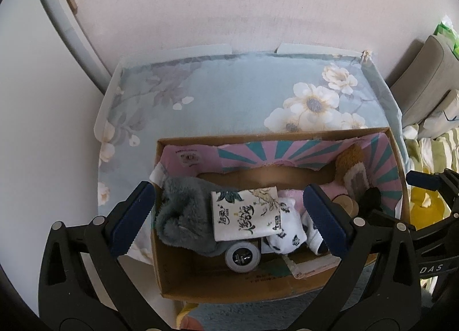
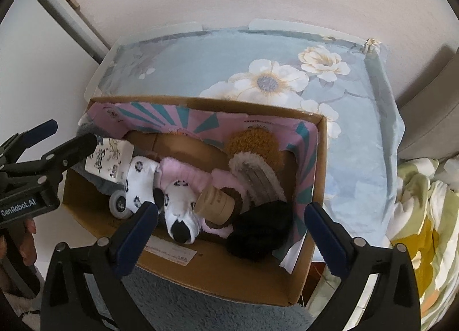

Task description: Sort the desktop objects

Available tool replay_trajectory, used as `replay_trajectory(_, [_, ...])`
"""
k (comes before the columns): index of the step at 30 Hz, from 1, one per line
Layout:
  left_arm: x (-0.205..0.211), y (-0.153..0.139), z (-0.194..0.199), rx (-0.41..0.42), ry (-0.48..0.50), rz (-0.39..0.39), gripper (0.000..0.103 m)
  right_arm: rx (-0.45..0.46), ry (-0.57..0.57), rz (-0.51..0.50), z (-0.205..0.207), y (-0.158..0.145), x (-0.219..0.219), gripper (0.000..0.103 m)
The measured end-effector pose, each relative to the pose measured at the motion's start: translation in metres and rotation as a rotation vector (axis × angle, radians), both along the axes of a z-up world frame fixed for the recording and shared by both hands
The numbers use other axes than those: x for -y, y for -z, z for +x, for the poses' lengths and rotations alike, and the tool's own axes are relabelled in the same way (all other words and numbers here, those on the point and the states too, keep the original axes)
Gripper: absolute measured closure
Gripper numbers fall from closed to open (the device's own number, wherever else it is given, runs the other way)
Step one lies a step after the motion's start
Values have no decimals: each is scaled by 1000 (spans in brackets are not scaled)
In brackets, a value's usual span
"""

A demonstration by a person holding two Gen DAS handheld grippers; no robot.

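A cardboard box [image 1: 272, 133] stands on a pale blue floral cloth [image 1: 229, 95]. Inside lie a grey fuzzy sock [image 1: 180, 216], a printed tissue pack [image 1: 246, 213], a white patterned sock [image 1: 287, 233] and a round tin [image 1: 242, 257]. The right wrist view adds a wooden jar [image 2: 215, 203], a brown plush slipper [image 2: 255, 156], a black sock [image 2: 258, 233] and a pink sock [image 2: 183, 173] in the box [image 2: 200, 100]. My left gripper [image 1: 228, 189] hangs open above the tissue pack. My right gripper [image 2: 231, 207] hangs open above the jar. Neither holds anything.
A white wall rises behind the cloth-covered surface [image 2: 358, 130]. Rumpled green and yellow bedding [image 2: 416, 216] lies at the right. A grey fluffy mat [image 2: 200, 311] lies in front of the box. The left gripper [image 2: 71, 133] and a hand [image 2: 27, 233] show at the left.
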State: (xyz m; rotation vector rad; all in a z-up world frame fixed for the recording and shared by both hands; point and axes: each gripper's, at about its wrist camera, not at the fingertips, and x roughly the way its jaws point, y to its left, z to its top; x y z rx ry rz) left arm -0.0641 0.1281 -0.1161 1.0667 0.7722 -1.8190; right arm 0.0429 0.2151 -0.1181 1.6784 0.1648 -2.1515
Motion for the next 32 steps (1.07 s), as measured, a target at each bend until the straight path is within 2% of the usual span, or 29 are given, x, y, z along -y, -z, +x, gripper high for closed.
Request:
replay_trajectory(7, [10,-28,-1,-21,-16,-41,0,-49,63,-9,-11,-23,-6,1])
replay_trajectory(16, [15,-73,-2,-38,-65,-154,0,-169,145,18,-18,-57,-9,1])
replay_trajectory(22, [18,-80,-3,-47,-70,-171,0,-187,167,29,-24,-58,-9,1])
replay_trajectory(32, [21,-73,-1,-56,-82,-153,0,-212,175,48,-28,-60,-8,1])
